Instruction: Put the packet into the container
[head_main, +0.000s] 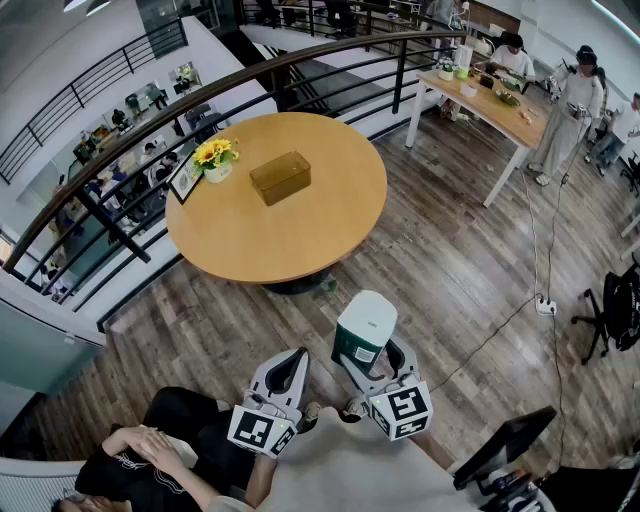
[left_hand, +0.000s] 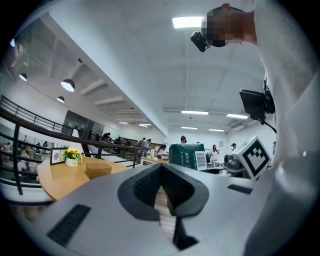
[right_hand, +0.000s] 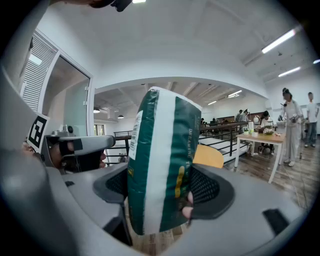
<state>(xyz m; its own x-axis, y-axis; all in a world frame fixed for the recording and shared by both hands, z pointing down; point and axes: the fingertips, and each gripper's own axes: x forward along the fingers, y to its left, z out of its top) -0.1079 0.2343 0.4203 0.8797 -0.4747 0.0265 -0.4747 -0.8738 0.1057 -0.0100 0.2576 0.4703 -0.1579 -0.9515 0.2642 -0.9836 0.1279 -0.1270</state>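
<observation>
— As the entries are read off in order, which item is listed first?
— Item one: packet (right_hand: 160, 150), green with a broad white stripe, printed on the side. It is held upright and is clamped between the jaws of the right gripper (head_main: 372, 362), with a dark pad pressed against each flat face. It is carried over the wooden floor (head_main: 450, 260), well apart from the table.
— And the container?
— Item two: container (head_main: 280, 177), brown, rectangular, box-shaped. It is set near the middle of the round wooden table (head_main: 300, 240). A white pot of yellow flowers (head_main: 215, 158) and a small picture frame (head_main: 184, 180) are placed near it, toward the table edge that lies by the dark railing (head_main: 120, 150).
— How is the other claw entered?
— Item three: left gripper (left_hand: 161, 187). Its jaws are brought together at the tips, and nothing is caught between them; only floor is seen through the slit behind the tips. It is held just beside the right gripper, low in the head view.
— What else is recorded?
— A seated person (head_main: 150, 455) at the lower left; a long light table (head_main: 490, 105) at the upper right, with several people gathered round it; a power strip (head_main: 546, 307) laid on the floor.
</observation>
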